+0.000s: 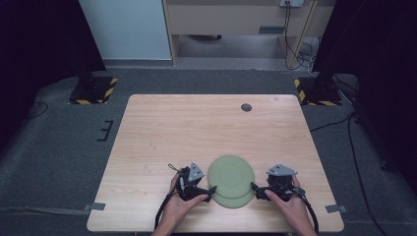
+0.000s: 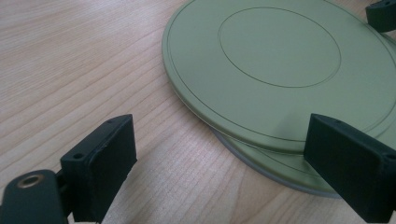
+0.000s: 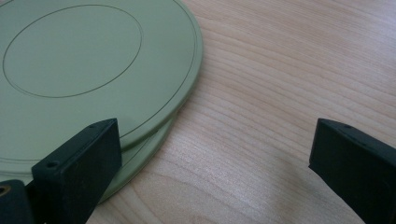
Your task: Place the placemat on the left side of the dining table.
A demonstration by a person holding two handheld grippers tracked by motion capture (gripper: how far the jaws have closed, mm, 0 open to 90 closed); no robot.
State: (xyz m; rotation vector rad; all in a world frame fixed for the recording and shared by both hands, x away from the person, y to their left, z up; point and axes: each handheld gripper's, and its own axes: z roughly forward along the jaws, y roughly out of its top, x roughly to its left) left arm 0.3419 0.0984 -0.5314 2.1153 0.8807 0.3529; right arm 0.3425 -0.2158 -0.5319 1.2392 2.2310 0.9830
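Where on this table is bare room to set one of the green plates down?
The whole far half of the table is bare wood, bordered by the small dark disc near the far edge. The near-left corner is free too. It is crowded at the near edge, where the stacked plates sit between the left hand-held gripper and right hand-held gripper.

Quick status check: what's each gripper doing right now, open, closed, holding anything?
Left gripper: open, empty, at the left edge of the two stacked round green plates.
Right gripper: open, empty, at the stack's right edge.
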